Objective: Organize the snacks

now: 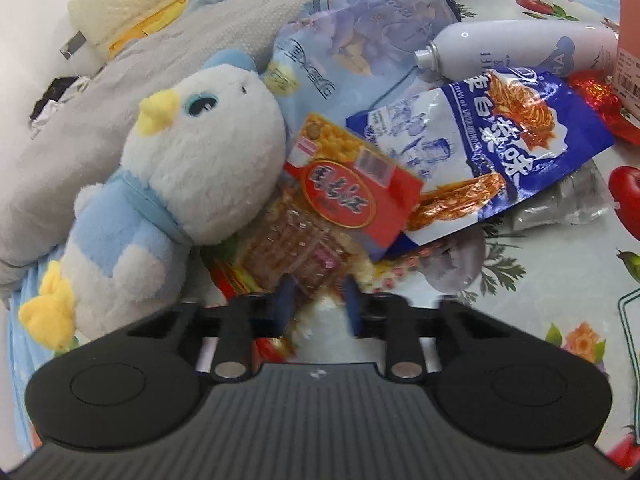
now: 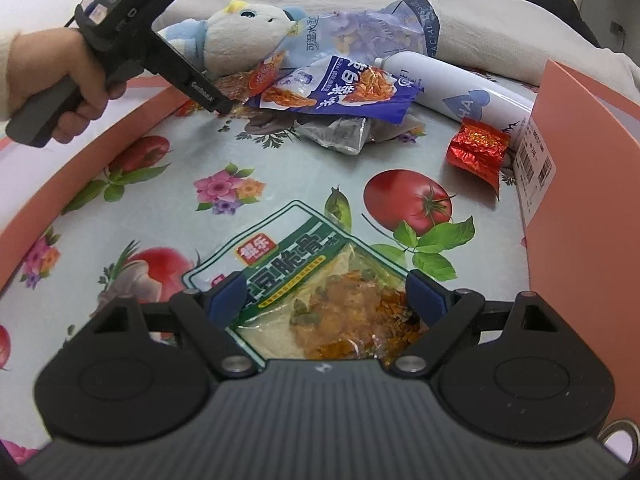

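The floral and tomato-printed glossy tablecloth (image 2: 168, 216) carries everything, with a salmon-pink cardboard box wall (image 2: 576, 168) standing at its right edge and a rumpled grey blanket (image 1: 120, 92) beyond the far side. At the far left lies a white and pale-blue plush bird (image 1: 192, 176), and behind it a large pale-blue printed tissue pack (image 1: 360, 40). To the right rests a white spray bottle with a metal nozzle (image 2: 460, 84) on its side.

The snacks are heaped at the far centre: a blue and white foil snack bag (image 1: 492, 152) lies over a red and yellow flat snack packet (image 1: 352, 188), which overlaps a clear-wrapped brown snack packet (image 1: 296, 248). A small crinkled red foil sachet (image 2: 478, 148) sits apart near the box, and a green and white clear-windowed pouch (image 2: 320, 292) lies alone at the near side.

This looks like the picking-up step, both hands going for a packet at once. The left gripper (image 1: 318, 300), held in a person's hand (image 2: 60, 80) and angled steeply down into the heap, has its blue fingers drawn close on the near edge of the clear-wrapped brown packet, seemingly pinching it. Next it likely needs a careful lift so the overlapping red packet slides off.

The right gripper (image 2: 324, 302), tilted down, stands wide apart, straddling the green pouch without pressing it; it would need to close before lifting.
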Demonstrator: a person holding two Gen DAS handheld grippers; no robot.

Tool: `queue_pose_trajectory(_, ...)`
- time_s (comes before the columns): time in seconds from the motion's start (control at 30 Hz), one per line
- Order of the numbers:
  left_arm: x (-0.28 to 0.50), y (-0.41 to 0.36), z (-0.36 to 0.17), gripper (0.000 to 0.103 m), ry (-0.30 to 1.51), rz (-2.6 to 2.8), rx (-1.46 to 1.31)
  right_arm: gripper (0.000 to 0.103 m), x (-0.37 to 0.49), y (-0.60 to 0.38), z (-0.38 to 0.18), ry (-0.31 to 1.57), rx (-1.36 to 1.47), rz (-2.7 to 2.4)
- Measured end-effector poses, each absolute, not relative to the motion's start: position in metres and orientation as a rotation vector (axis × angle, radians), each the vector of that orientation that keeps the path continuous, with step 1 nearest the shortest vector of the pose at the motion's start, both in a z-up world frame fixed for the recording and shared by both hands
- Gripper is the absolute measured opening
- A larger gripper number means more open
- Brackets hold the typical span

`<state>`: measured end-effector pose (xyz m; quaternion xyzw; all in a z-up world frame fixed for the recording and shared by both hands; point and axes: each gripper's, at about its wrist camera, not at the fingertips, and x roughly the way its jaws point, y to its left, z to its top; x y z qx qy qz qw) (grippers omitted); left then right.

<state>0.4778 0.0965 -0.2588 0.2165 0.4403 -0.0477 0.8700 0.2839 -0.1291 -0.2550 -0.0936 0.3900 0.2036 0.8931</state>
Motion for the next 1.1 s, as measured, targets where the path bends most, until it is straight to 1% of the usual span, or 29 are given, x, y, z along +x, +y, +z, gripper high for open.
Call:
queue_pose_trajectory(0.03, 0.476, 0.095, -0.26, 0.02, 0.912, -0.097, 0.462, 0.085, 0.284, -0.129, -0.255, 0.808, -0.197, 0.428)
queue_pose_trajectory(0.07, 0.475, 0.094, -0.261, 0.018, 0.904, -0.094, 0.475, 0.081, 0.284, -0.13, -0.254, 0.806, -0.193, 0.432)
queue_pose_trajectory(0.1, 0.474, 0.093, -0.261, 0.014, 0.897, -0.093, 0.489, 0.077, 0.284, -0.131, -0.254, 0.805, -0.193, 0.43)
queue_pose_trajectory(0.13, 0.473, 0.093, -0.261, 0.004, 0.897, -0.097, 0.492, 0.073, 0.285, -0.131, -0.253, 0.805, -0.194, 0.429)
queue_pose_trajectory(0.17, 0.472, 0.093, -0.261, 0.004, 0.906, -0.106, 0.481, 0.07, 0.285, -0.131, -0.253, 0.805, -0.2, 0.426)
queue_pose_trajectory(0.2, 0.47, 0.093, -0.26, 0.004, 0.907, -0.111, 0.476, 0.062, 0.286, -0.131, -0.251, 0.803, -0.205, 0.417)
queue_pose_trajectory(0.23, 0.467, 0.093, -0.259, 0.004, 0.902, -0.114, 0.479, 0.049, 0.286, -0.131, -0.25, 0.8, -0.211, 0.404)
queue_pose_trajectory(0.27, 0.465, 0.094, -0.258, 0.003, 0.898, -0.114, 0.476, 0.044, 0.285, -0.132, -0.249, 0.795, -0.214, 0.395)
queue_pose_trajectory(0.3, 0.462, 0.097, -0.257, 0.003, 0.891, -0.11, 0.468, 0.034, 0.285, -0.133, -0.248, 0.796, -0.206, 0.397)
queue_pose_trajectory(0.33, 0.459, 0.098, -0.256, 0.002, 0.884, -0.105, 0.46, 0.02, 0.285, -0.134, -0.247, 0.796, -0.199, 0.393)
queue_pose_trajectory(0.37, 0.456, 0.1, -0.254, 0.002, 0.876, -0.1, 0.454, 0.014, 0.283, -0.133, -0.245, 0.794, -0.206, 0.383)
queue_pose_trajectory(0.4, 0.452, 0.101, -0.252, 0.002, 0.872, -0.099, 0.449, 0.005, 0.282, -0.132, -0.243, 0.792, -0.211, 0.384)
queue_pose_trajectory(0.43, 0.447, 0.102, -0.249, 0.001, 0.87, -0.099, 0.439, 0.003, 0.28, -0.131, -0.242, 0.79, -0.216, 0.389)
queue_pose_trajectory(0.77, 0.366, 0.094, -0.203, 0.0, 0.822, -0.138, 0.301, 0.003, 0.251, -0.127, -0.235, 0.794, -0.232, 0.413)
queue_pose_trajectory(1.1, 0.289, 0.07, -0.196, 0.0, 0.845, -0.2, 0.12, 0.003, 0.226, -0.139, -0.226, 0.787, -0.186, 0.422)
